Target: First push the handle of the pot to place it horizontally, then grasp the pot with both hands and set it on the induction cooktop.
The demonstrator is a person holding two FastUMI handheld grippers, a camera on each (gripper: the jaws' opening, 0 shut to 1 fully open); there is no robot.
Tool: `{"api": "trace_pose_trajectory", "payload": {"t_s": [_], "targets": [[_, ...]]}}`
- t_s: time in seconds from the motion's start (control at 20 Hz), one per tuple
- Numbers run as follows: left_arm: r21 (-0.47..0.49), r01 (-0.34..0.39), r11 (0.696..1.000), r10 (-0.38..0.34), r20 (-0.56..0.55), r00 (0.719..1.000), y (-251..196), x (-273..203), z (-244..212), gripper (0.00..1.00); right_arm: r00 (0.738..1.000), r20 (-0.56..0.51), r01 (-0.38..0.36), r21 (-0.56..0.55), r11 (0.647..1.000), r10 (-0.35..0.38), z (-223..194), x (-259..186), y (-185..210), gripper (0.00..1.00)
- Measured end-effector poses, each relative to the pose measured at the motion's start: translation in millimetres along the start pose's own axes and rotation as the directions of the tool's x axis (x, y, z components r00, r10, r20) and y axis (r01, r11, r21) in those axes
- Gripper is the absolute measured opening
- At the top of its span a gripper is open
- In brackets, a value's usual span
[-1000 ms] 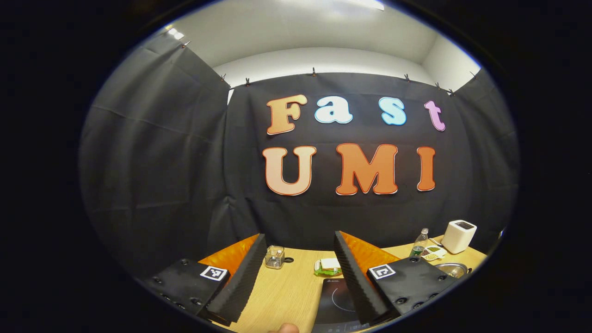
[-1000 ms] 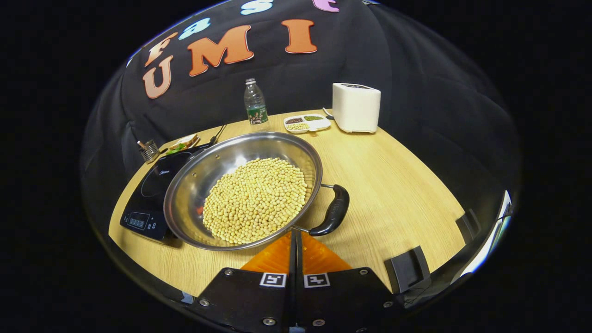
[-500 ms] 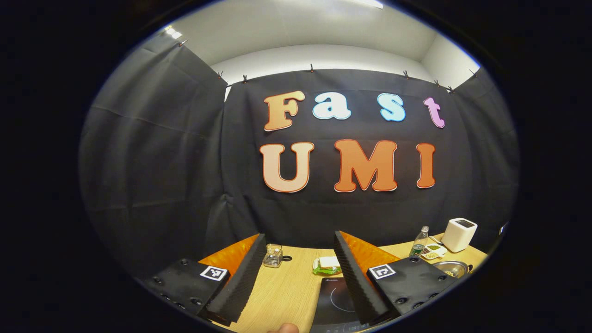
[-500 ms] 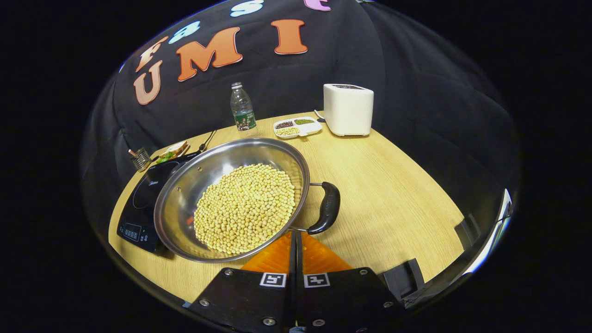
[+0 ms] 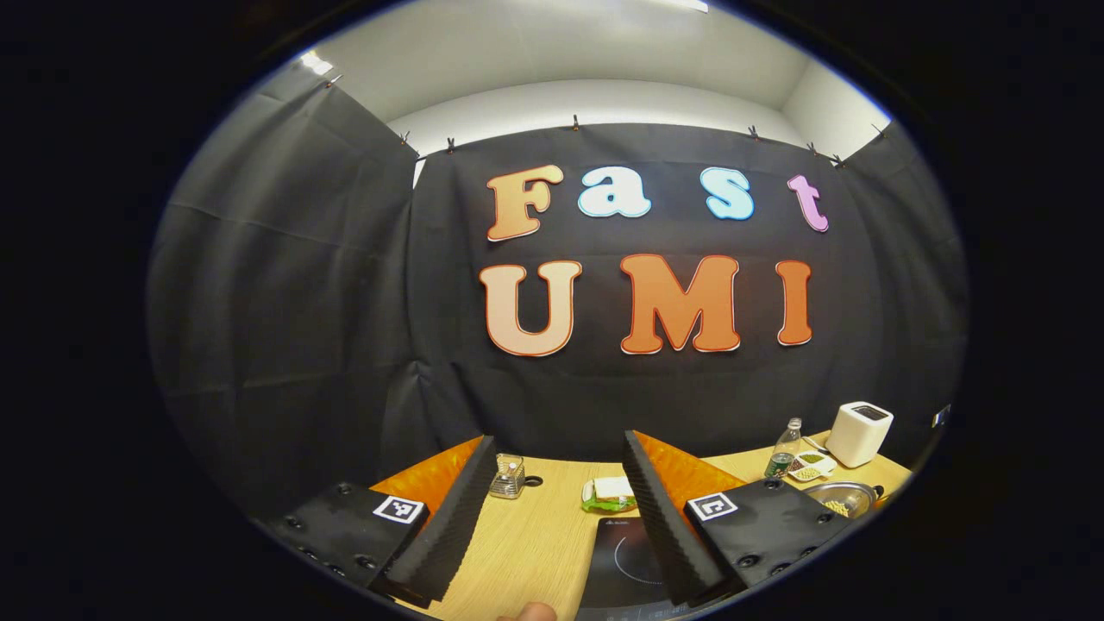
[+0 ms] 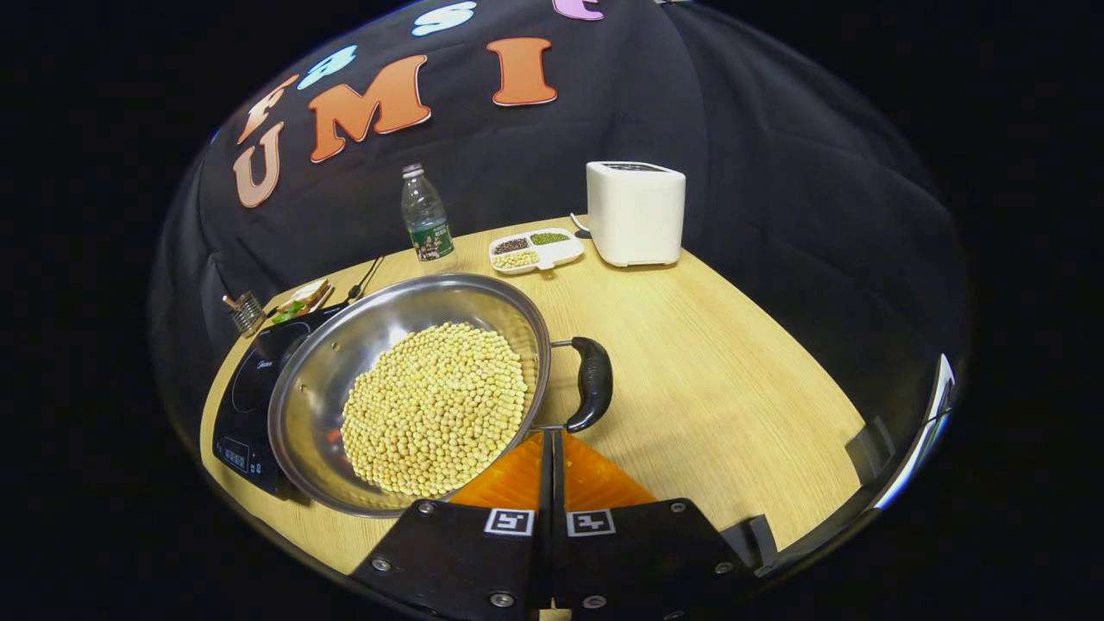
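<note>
pot (image 6: pixel 405 388) slid leftward, cooktop (image 6: pixel 246 397) partly hidden

Wooden table (image 6: pixel 733 388), pot (image 6: pixel 405 388) (partly over cooktop (image 6: pixel 246 397)), toaster (image 6: pixel 636 213), bottle (image 6: pixel 424 216)

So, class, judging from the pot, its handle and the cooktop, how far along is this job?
Nothing looks finished. The pot of beans sits beside the induction cooktop, overlapping its edge, not yet centred on it. In hand: the shut right gripper is at the pot's rim by the black handle. Left: the two-gripper lift; the left gripper hangs open.
</note>
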State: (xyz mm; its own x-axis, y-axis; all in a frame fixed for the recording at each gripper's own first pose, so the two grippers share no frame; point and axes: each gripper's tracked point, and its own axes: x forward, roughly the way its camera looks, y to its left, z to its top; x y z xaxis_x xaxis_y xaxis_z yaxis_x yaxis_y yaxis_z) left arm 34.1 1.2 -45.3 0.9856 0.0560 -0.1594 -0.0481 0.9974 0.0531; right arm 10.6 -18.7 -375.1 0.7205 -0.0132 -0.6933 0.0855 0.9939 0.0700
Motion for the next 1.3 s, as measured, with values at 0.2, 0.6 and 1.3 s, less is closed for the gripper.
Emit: {"api": "trace_pose_trajectory", "payload": {"t_s": [0.2,0.6,1.3], "targets": [[0.005,0.002,1.0,-0.002,-0.01,1.0,-4.7,5.9,-4.8,0.99,1.0,0.003,0.025,-0.008,1.0,-0.025,7.5,10.7,-5.6,0.0],[0.0,0.011,1.0,-0.011,-0.04,0.999,-15.6,16.0,-22.4,0.95,0.999,0.0,0.042,-0.014,0.999,-0.042,18.9,24.8,-9.0,0.0],[-0.002,0.078,0.997,-0.077,-0.169,0.983,-72.9,23.6,-93.2,0.96,1.0,-0.008,0.024,-0.02,1.0,-0.024,34.4,46.9,-10.0,0.0]]}}
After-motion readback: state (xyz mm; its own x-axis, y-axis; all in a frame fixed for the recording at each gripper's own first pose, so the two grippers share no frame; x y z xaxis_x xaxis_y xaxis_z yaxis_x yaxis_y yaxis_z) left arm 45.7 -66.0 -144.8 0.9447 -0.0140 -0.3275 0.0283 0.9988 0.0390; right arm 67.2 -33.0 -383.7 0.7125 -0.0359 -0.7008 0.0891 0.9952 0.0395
